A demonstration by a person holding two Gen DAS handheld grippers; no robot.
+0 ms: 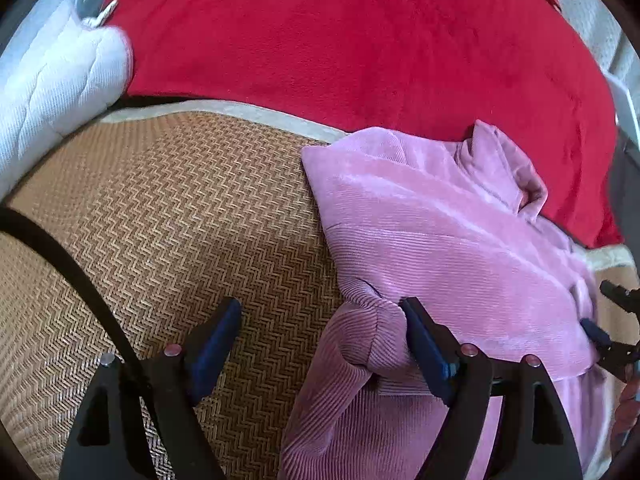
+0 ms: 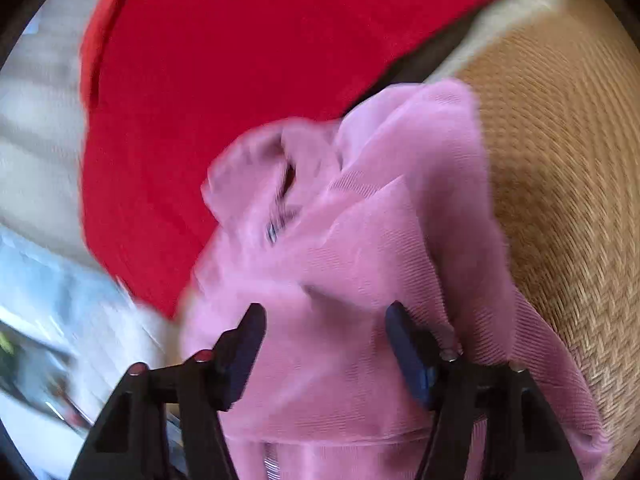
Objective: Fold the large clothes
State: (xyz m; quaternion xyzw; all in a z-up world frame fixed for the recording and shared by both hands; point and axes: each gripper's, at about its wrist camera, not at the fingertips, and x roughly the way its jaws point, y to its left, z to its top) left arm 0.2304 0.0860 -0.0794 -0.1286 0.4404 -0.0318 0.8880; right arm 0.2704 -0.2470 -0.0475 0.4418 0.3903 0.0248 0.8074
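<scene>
A pink ribbed garment (image 1: 440, 248) lies bunched on a woven mat (image 1: 160, 220), its far end reaching onto a red blanket (image 1: 340, 48). My left gripper (image 1: 320, 320) stands open over the mat's edge of the garment. A rolled pink fold (image 1: 372, 344) touches its right finger (image 1: 424, 336); the left finger (image 1: 218, 340) is over bare mat. In the right wrist view, which is blurred, the garment (image 2: 360, 220) fills the middle. My right gripper (image 2: 326, 332) hangs open over it, cloth showing between the pads without being pinched. That gripper also shows at the left view's right edge (image 1: 608, 332).
A white quilted pad (image 1: 56, 88) lies at the far left beside the red blanket. A black cable (image 1: 72, 272) crosses the mat near my left gripper. The mat (image 2: 560, 180) stretches to the right of the garment. Pale bedding (image 2: 36, 140) and blurred clutter sit left.
</scene>
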